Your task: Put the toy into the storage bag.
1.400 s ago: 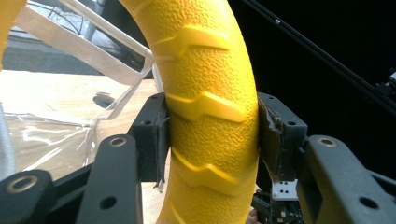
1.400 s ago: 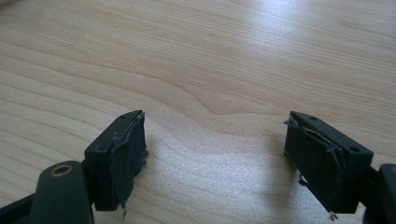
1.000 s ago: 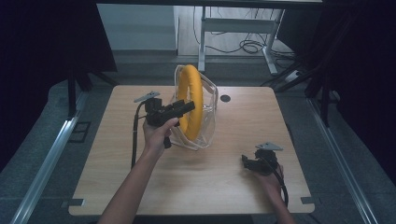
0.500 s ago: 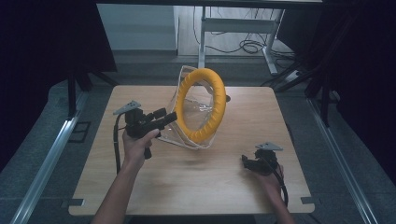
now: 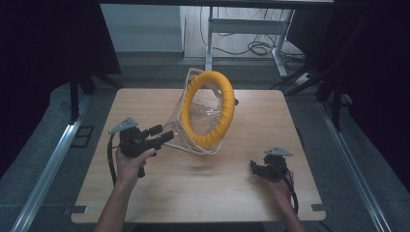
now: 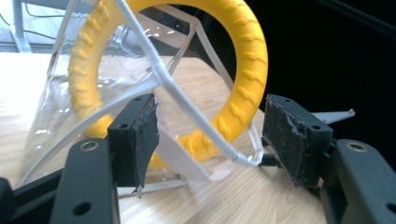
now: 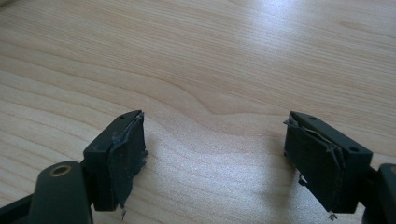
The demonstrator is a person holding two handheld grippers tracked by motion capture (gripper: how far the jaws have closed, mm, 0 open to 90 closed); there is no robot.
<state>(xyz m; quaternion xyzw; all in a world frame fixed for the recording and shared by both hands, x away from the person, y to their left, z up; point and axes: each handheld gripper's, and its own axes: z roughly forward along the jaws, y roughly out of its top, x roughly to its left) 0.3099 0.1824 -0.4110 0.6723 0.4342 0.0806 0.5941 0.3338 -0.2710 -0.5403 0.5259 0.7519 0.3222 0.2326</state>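
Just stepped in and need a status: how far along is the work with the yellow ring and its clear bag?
Done: the yellow ring sits inside the clear bag, which stands on the table. In hand: the left claw, jaws open, brackets the bag's corner without pinching it. Left: whatever follows; the right claw rests open.

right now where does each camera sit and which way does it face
high view: above the person's side, facing forward and down on the table; forearms, left gripper and right gripper show.
left gripper view: rides that gripper, looking between its open jaws at the yellow ring in the clear bag.
right gripper view: along its open jaws at bare tabletop.
Shared: ring and bag, high and left views.
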